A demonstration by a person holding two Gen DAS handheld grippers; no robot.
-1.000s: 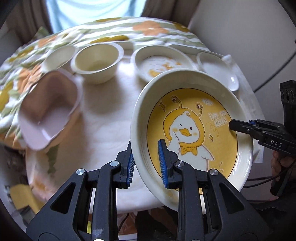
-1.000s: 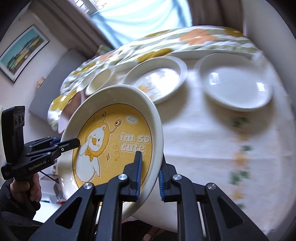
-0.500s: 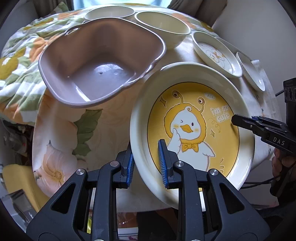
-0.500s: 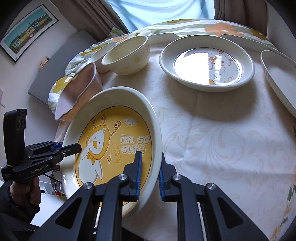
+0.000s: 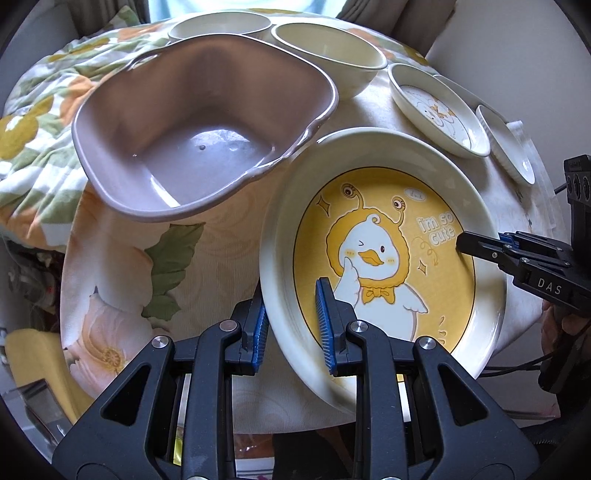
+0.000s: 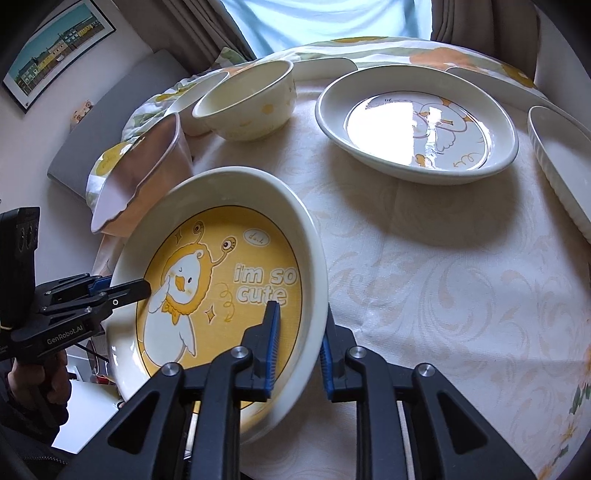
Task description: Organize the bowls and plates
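Note:
A cream plate with a yellow duck picture [image 5: 388,251] is held over the near edge of the table by both grippers. My left gripper [image 5: 291,325] is shut on its left rim. My right gripper [image 6: 299,347] is shut on its right rim, and it shows in the left wrist view [image 5: 480,247] too. The plate [image 6: 221,280] sits tilted, close beside a mauve bowl [image 5: 192,140]. Behind stand a cream bowl [image 6: 247,103], a second duck plate [image 6: 417,122] and a white ribbed dish [image 6: 561,162].
A round table with a floral cloth [image 6: 443,280] holds everything. Another cream bowl [image 5: 221,27] stands at the far edge behind the mauve bowl. A wall picture [image 6: 55,44] and curtains lie beyond. The left gripper also shows in the right wrist view [image 6: 140,288].
Both grippers have carried the duck plate lower and toward the table's near left, so the mauve bowl now looms close beside it. Both grips on the rim are unchanged.

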